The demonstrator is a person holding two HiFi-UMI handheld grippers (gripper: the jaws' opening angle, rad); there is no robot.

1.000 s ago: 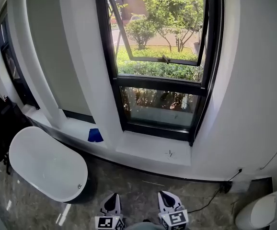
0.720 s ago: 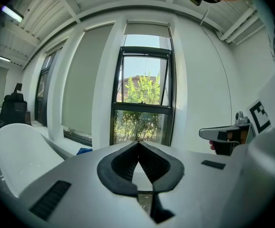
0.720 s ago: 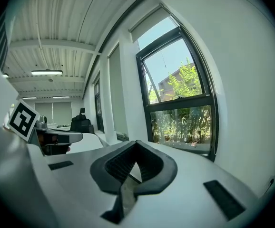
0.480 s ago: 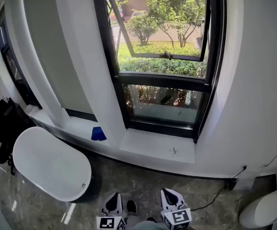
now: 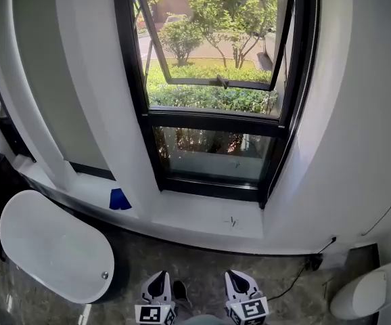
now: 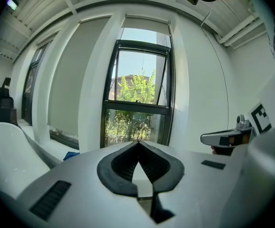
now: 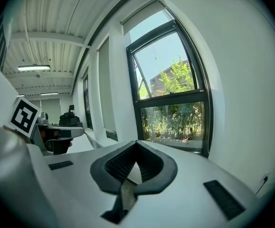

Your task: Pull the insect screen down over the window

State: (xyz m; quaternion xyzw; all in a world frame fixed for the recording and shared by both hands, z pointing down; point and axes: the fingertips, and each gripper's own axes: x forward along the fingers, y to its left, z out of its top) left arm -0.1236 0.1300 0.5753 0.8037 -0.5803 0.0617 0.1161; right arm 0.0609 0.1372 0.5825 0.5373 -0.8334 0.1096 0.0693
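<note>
The black-framed window (image 5: 212,107) fills the middle of the head view, its upper sash (image 5: 209,39) tilted outward toward green bushes. No screen lies over the glass. A pale band (image 6: 144,23) sits just above the frame in the left gripper view. My left gripper (image 5: 158,284) and right gripper (image 5: 239,283) are side by side at the bottom edge, well short of the white sill (image 5: 209,219). Both point at the window with jaws shut and nothing in them, as their own views show for the left gripper (image 6: 138,141) and the right gripper (image 7: 136,141).
A white bathtub (image 5: 53,246) stands at the lower left and a white toilet (image 5: 368,291) at the lower right. A blue cloth (image 5: 120,199) lies on the ledge left of the window. A black cable (image 5: 297,283) runs to a wall socket. A shoe (image 5: 179,290) shows between the grippers.
The window has slid left in the head view and looks a little nearer; the bathtub has shifted left too. Both grippers stay shut at the bottom edge.
</note>
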